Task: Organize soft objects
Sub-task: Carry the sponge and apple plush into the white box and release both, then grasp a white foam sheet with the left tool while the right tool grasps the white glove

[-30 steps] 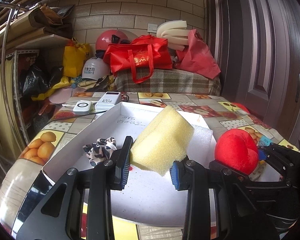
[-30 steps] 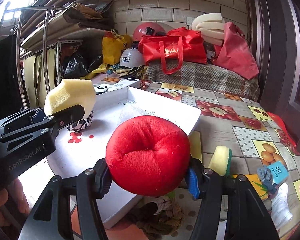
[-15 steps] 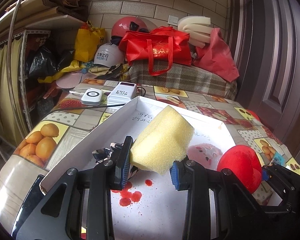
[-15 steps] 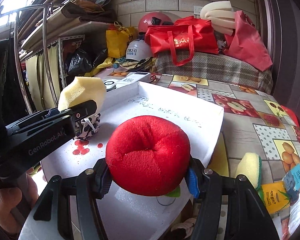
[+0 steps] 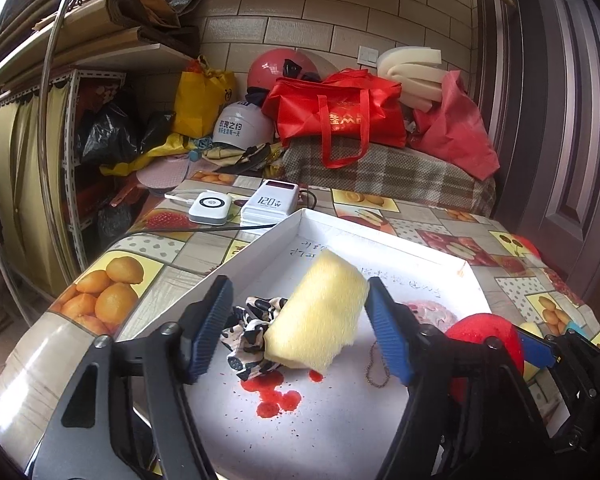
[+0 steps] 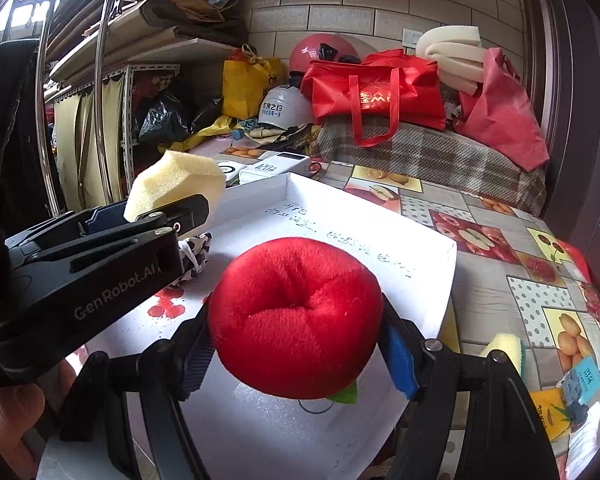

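— Fruit-print tablecloth (image 5: 112,292) under a white tray (image 5: 400,248). What changed?

— Left gripper (image 5: 296,328) spread wide, dropping its yellow sponge (image 5: 320,320) onto the scrunchie (image 5: 248,332) (tray-bound). Right gripper (image 6: 300,344) clamped the red plush apple (image 6: 296,312).

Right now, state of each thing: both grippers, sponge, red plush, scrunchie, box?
left gripper: open, fingers clear of the sponge on both sides
right gripper: shut on the red plush
yellow sponge: released, lying tilted in the box against the scrunchie
red plush: held over the box
scrunchie: lying in the box
white box: open, no lid on it, red stains on its floor
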A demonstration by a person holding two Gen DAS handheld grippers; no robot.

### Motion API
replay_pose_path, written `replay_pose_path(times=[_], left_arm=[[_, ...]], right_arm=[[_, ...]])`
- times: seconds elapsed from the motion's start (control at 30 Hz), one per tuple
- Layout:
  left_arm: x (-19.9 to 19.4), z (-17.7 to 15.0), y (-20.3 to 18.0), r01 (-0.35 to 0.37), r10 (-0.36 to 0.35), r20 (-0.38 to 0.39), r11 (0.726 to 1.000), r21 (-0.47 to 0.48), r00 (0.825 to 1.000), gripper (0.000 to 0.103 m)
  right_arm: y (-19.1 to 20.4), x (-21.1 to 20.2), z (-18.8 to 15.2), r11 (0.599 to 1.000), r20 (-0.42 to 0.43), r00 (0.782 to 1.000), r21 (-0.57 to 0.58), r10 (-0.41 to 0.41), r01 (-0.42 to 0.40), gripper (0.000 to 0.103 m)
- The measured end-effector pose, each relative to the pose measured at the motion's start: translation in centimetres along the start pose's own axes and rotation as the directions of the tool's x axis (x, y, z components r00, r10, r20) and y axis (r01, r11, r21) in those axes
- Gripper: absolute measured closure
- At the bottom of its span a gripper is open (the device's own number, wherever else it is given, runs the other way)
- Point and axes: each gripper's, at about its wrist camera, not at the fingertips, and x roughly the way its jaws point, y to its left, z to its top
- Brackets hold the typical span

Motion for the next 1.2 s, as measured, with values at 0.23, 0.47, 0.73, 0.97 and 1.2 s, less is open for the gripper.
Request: replay_pose_path(times=[0.23,0.47,0.73,0.97,1.2], left_arm=[[-0.9,-0.2,-0.1,-0.037,0.037,0.048,0.999,0.010,0.998,0.000],[-1.4,-0.3,-0.3,-0.048,0.047,0.079,0.999,0.011,0.996,0.000],[-2.9,-0.9,-0.1,-0.093,0.095,0.102,0.995,-0.024,0.990,0.000],[-4.8,-1.8,-1.7,-0.064,0.062,0.120,0.998,0.013,0.991,0.000],[-5.7,-2.5,-4.2,-0.031,0.019,0.117,0.994,0.102,0.993,0.000]], right_arm=[[0.1,0.2,0.1,1.000,-0.008,1.000,-0.008,-0.011,0.011,0.000],[0.0,-0.1,0.0,1.000,0.006,1.000,0.001,-0.014,0.014,0.000],[-0.5,-1.9,-0.3,0.998,0.097,0.994,0.040,-0.048,0.045,0.000],[-0.9,-3.6,-0.8,0.990,0.150,0.980,0.074,-0.127,0.117,0.000],[-1.7,-5.3,-2.2,0.988,0.116,0.981,0.023,-0.155,0.154,0.000]])
